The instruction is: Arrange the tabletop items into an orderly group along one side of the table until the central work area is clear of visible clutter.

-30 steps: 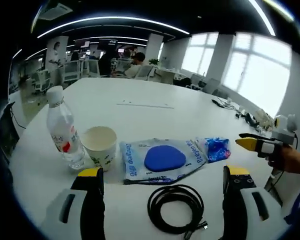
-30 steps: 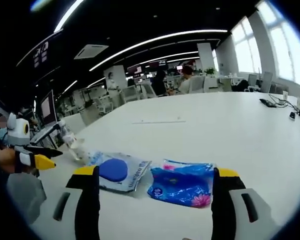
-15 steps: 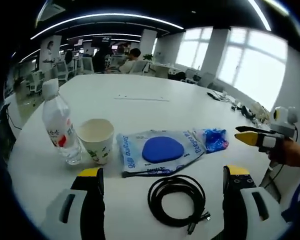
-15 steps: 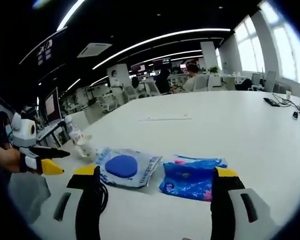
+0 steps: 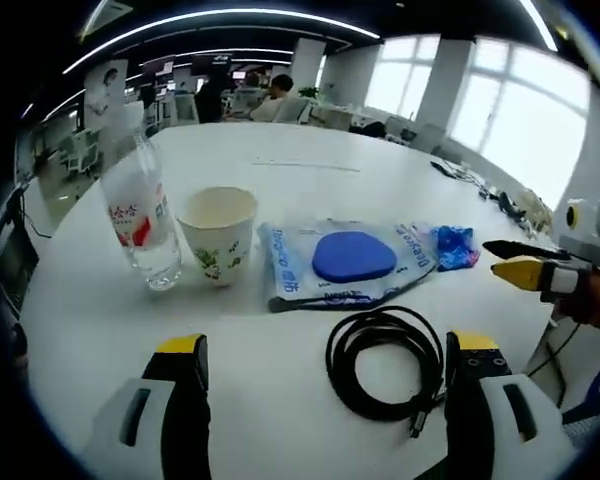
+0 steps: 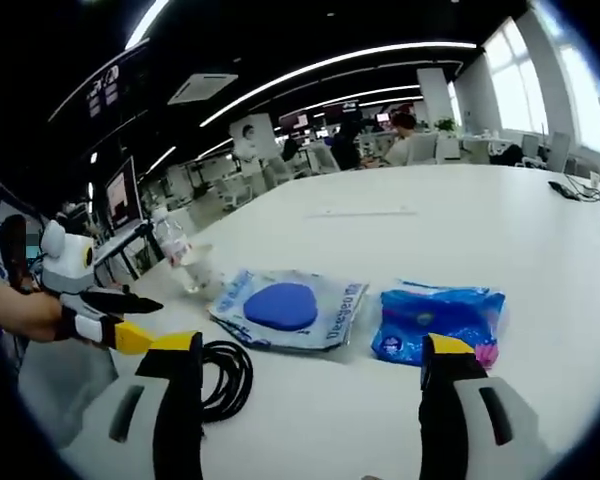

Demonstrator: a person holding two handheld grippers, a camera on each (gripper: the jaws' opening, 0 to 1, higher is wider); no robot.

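Little looks done: the bottle [image 5: 145,225], cup [image 5: 218,233], blue packet [image 5: 346,262], tissue pack [image 6: 440,319] and cable [image 5: 385,361] lie across mid-frame (loosely rowed), while both grippers [image 5: 325,400] [image 6: 305,400] hover spread and empty.

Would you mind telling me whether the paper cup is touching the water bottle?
Apart: the left gripper view shows white table between the paper cup and the water bottle.

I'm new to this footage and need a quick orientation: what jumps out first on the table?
A row of clutter on the white table: clear plastic water bottle, white paper cup, pale blue packet with a dark blue oval, and bright blue tissue pack. A coiled black cable lies nearer, between the open left gripper fingers.
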